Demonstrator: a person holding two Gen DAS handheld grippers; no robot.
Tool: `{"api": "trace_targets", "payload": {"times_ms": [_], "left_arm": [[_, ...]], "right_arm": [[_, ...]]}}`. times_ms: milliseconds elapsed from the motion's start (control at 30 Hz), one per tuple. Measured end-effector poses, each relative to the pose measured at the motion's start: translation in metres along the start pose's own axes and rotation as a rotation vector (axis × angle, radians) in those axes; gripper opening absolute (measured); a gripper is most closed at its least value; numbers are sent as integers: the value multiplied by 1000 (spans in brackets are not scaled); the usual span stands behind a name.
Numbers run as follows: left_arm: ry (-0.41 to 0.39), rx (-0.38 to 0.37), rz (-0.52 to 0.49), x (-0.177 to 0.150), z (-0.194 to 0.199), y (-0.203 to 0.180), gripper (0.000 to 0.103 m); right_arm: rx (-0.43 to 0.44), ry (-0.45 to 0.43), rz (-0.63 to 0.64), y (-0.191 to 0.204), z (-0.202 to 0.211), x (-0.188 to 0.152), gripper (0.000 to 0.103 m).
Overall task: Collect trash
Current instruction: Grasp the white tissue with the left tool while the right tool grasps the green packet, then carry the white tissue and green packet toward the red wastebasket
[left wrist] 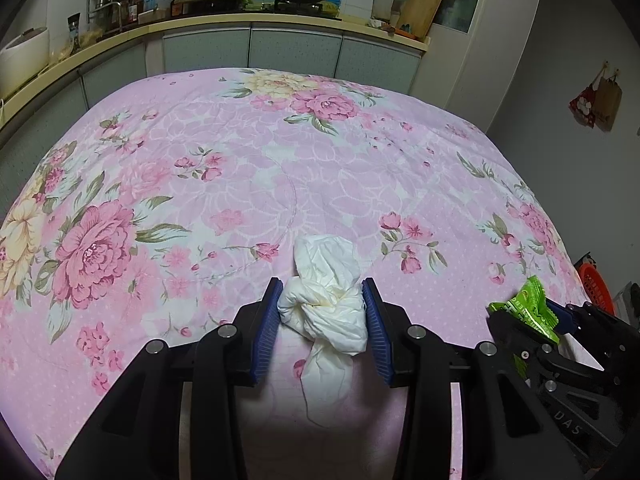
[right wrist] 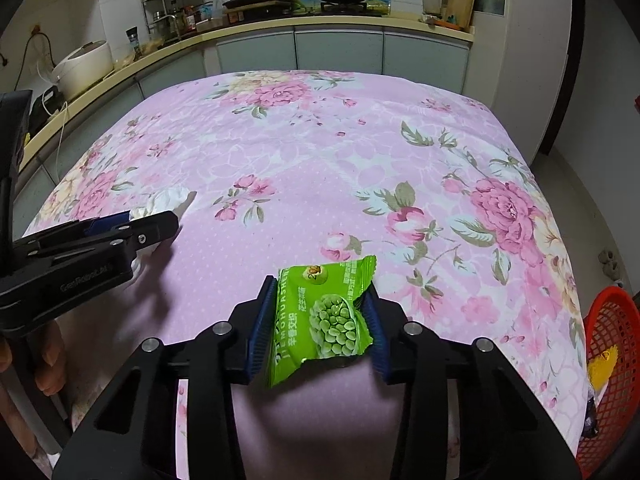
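A crumpled white tissue (left wrist: pixel 324 312) sits between the blue pads of my left gripper (left wrist: pixel 322 286), which is shut on it just above the pink floral tablecloth (left wrist: pixel 280 160). My right gripper (right wrist: pixel 320 284) is shut on a green snack packet (right wrist: pixel 328 316) printed with green peas, its pads pressing both side edges. In the left wrist view the right gripper (left wrist: pixel 560 320) shows at the right edge with the green packet (left wrist: pixel 528 308) in it. In the right wrist view the left gripper (right wrist: pixel 160 220) enters from the left with the tissue (right wrist: pixel 168 198) at its tip.
A red mesh basket (right wrist: pixel 608 360) with some yellow trash in it stands off the table's right side. A kitchen counter (right wrist: pixel 280 24) with pans, bottles and a rice cooker (right wrist: pixel 84 64) runs behind the table. A hand (right wrist: pixel 48 360) holds the left gripper.
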State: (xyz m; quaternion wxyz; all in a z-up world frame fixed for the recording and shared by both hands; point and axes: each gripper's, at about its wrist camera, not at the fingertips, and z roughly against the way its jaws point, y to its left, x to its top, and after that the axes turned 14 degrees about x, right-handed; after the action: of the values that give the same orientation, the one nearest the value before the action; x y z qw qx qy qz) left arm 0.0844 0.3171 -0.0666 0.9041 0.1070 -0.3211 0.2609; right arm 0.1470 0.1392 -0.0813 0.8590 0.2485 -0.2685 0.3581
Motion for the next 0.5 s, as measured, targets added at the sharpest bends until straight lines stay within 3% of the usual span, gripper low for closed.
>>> {"api": "trace_targets", "payload": {"times_ms": [500], "left_arm": [[-6, 34, -30, 1, -1, -5, 39]], "right_arm": [[14, -33, -85, -18, 20, -9, 37]]}}
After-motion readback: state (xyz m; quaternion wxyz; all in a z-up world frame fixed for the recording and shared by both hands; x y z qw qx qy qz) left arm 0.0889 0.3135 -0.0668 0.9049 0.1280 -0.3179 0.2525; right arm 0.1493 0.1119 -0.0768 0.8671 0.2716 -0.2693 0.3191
